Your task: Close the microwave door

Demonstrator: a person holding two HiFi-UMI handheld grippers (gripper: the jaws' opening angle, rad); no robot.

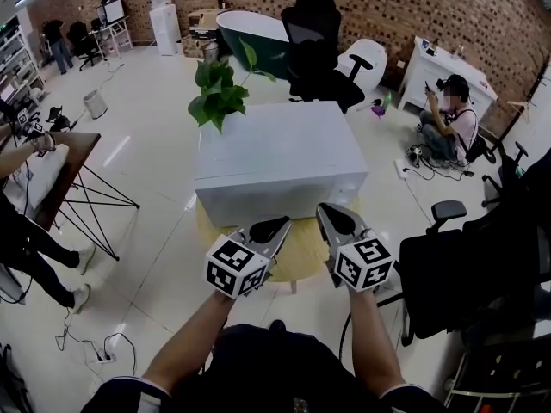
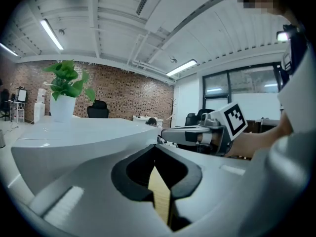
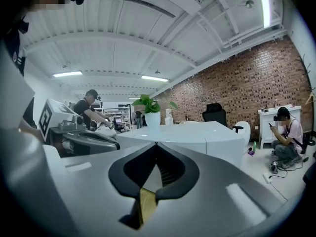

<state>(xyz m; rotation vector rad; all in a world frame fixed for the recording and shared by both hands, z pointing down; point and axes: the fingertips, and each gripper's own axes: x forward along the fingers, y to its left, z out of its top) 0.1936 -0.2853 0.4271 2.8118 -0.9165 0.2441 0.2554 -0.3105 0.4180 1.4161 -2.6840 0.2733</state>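
Note:
The white microwave (image 1: 280, 157) stands on a round wooden table (image 1: 301, 263), its front face flush, so the door looks closed. A potted green plant (image 1: 219, 89) sits on its back left corner. Both grippers hover just in front of the microwave's front face, apart from it. My left gripper (image 1: 281, 225) has its jaws together with nothing between them, and so does my right gripper (image 1: 325, 211). In the left gripper view the left gripper's tips (image 2: 155, 147) meet before the microwave (image 2: 74, 137). The right gripper's tips (image 3: 157, 144) meet the same way in the right gripper view.
Black office chairs stand behind the microwave (image 1: 314, 41) and at the right (image 1: 482, 265). A person (image 1: 448, 119) sits on the floor at the right, beside a white desk. A dark table with thin metal legs (image 1: 69, 157) and another person's legs (image 1: 34, 248) are on the left.

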